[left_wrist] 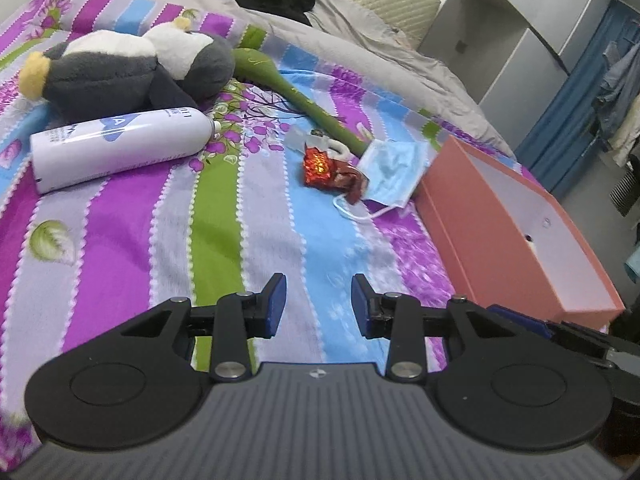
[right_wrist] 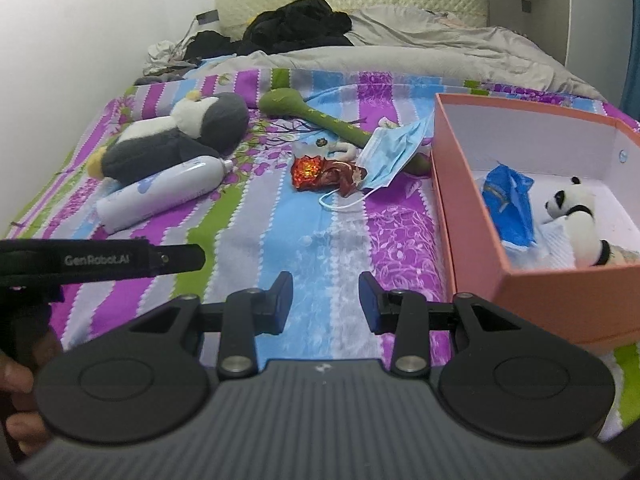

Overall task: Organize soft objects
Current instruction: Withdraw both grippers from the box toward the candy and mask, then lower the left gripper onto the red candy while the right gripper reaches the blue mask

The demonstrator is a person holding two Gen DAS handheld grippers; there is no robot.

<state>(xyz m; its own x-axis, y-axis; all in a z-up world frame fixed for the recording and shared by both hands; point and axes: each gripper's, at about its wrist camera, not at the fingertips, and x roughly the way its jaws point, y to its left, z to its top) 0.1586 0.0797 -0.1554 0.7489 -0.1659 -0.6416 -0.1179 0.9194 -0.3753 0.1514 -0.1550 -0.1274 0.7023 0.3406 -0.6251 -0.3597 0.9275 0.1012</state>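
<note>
A grey and white plush penguin (left_wrist: 120,68) (right_wrist: 176,136) lies on the striped bedspread at the far left. A green plush stick (left_wrist: 304,100) (right_wrist: 320,118) stretches beside it, with a blue face mask (left_wrist: 394,168) (right_wrist: 394,152) and a red shiny wrapper (left_wrist: 320,166) (right_wrist: 316,172) close by. The pink box (left_wrist: 480,216) (right_wrist: 472,200) at the right holds a small panda plush (right_wrist: 576,216) and a blue bag (right_wrist: 510,208). My left gripper (left_wrist: 318,304) and right gripper (right_wrist: 325,304) both hover open over the bedspread, with nothing between the fingers.
A white spray can (left_wrist: 116,148) (right_wrist: 164,196) lies in front of the penguin. A grey duvet (right_wrist: 420,44) and dark clothes (right_wrist: 296,28) fill the head of the bed. The other gripper's black body (right_wrist: 100,260) and a hand (right_wrist: 20,400) show at the left.
</note>
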